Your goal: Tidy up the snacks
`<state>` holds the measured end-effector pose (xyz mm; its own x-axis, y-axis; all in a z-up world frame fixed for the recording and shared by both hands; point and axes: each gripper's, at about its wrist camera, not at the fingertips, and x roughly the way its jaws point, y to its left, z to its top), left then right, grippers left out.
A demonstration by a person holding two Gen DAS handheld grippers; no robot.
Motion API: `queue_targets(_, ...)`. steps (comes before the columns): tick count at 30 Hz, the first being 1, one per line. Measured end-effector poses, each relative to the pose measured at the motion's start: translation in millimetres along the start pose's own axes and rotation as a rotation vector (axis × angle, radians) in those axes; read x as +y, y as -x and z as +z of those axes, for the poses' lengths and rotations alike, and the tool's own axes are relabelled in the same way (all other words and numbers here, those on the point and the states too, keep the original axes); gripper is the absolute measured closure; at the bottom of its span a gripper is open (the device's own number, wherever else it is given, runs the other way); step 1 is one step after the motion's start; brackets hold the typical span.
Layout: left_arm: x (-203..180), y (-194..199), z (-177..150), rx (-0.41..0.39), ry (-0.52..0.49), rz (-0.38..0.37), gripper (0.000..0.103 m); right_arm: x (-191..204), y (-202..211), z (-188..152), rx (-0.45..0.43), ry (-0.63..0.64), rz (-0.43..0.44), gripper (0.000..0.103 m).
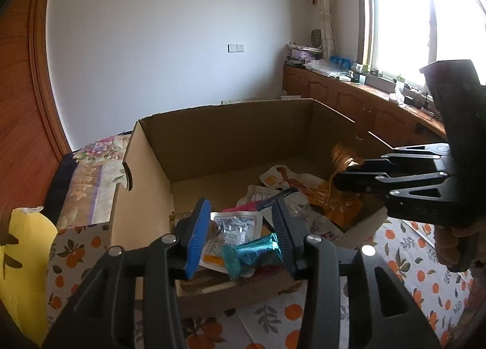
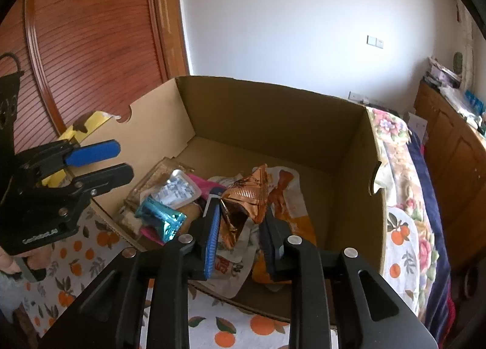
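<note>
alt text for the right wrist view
The right gripper has a copper foil wrapper between its fingers over an open cardboard box of snack packets. The left gripper sits open at the left, above a teal wrapper.

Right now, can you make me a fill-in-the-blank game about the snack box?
The snacks lie in a ___ box. The tablecloth under it is printed with ___. The copper foil packet sits between the fingers of the ___ gripper. The teal snack lies ___ the box.
Missing words: cardboard; oranges; right; inside.
</note>
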<state>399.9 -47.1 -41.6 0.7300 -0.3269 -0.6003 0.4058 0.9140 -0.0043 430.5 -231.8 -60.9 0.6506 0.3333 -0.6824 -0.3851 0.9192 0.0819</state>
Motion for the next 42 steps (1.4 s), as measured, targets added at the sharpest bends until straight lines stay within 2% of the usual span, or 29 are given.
queue_targets(4,-3.1,9.9,0.2,-0.003,-0.013,0.007,0.060,-2.4,0.7,-0.2,0.007,-0.009,-0.019,0.066)
queue_targets(9,-13.0,32.9,3.3,-0.019,-0.039,0.024,0.060,1.6,19.7,-1.0,-0.008,-0.006,-0.036,0.066)
queue_targets(21,-43.1,128.0,11.5,-0.091,-0.088,0.063,0.060,38.1,116.7,-7.4,-0.101,0.015,-0.048,0.065)
queue_targets(28,-63.9,172.5,2.8,-0.091,-0.102,0.084,0.059,56.0,161.6,-23.2,-0.134,0.010,-0.050,0.064)
queue_targets(35,-83.0,204.8,-4.0,-0.096,-0.092,0.073,0.058,61.0,191.7,-36.8,-0.152,-0.011,-0.061,0.063)
queue_targets(39,-91.9,226.7,-9.0,-0.125,-0.098,0.099,0.052,66.9,211.2,-45.3,-0.175,-0.001,-0.086,0.052)
queue_targets(42,-97.1,242.5,-11.0,-0.136,-0.085,0.106,0.049,69.1,225.9,-52.3,-0.198,-0.017,-0.095,0.038)
